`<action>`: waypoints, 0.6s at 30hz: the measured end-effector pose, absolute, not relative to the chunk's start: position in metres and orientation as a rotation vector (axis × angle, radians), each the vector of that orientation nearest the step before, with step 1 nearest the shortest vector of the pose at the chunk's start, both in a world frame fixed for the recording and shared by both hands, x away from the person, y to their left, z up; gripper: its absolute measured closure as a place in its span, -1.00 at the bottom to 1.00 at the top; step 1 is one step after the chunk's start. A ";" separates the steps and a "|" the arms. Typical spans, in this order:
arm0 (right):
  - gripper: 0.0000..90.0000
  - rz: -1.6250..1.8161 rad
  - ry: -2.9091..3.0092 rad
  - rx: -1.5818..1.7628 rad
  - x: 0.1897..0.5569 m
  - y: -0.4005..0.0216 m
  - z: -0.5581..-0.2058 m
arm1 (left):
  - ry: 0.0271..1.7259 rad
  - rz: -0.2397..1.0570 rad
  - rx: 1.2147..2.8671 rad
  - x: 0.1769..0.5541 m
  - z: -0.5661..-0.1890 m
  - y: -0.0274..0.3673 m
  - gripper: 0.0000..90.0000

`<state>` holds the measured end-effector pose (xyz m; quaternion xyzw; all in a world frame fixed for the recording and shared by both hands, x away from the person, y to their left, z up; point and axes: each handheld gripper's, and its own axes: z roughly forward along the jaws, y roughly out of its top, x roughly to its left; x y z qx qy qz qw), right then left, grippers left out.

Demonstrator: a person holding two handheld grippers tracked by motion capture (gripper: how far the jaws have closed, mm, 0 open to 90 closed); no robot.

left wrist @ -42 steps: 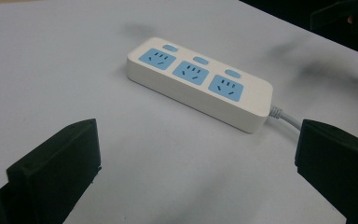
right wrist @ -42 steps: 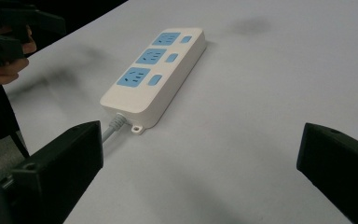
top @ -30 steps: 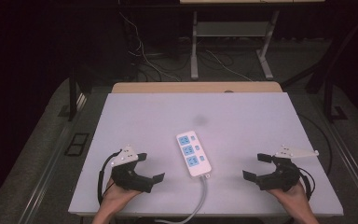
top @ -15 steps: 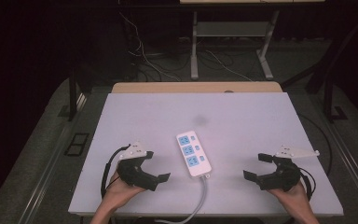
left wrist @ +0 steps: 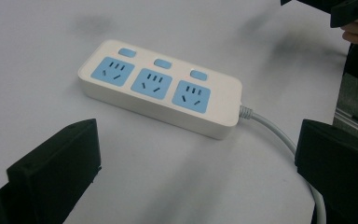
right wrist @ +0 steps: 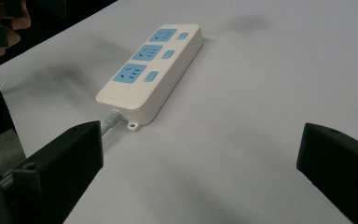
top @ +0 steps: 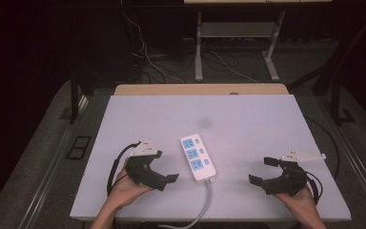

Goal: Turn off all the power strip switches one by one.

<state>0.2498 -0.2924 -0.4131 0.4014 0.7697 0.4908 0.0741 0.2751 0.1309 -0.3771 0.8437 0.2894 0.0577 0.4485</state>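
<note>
While the left gripper (top: 164, 172) rests near the front left corner of the surface (top: 248, 114), its jaws are spread apart and hold nothing. Just beside it, at the middle of the front edge, lies the white power strip (top: 198, 157) with three blue sockets, flat and untouched; its cable (top: 205, 202) runs over the front edge. Near the front right corner, the right gripper (top: 262, 171) also has its jaws released, well apart from the strip.
</note>
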 end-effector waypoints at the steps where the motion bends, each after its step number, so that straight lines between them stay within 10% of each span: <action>1: -1.00 1.474 2.310 1.206 0.250 -0.292 -0.413 | 0.709 0.139 2.091 0.276 -0.375 0.130 -1.00; 18: -1.00 1.473 2.311 1.209 0.250 -0.293 -0.413 | 0.643 0.151 2.166 0.294 -0.356 0.113 -1.00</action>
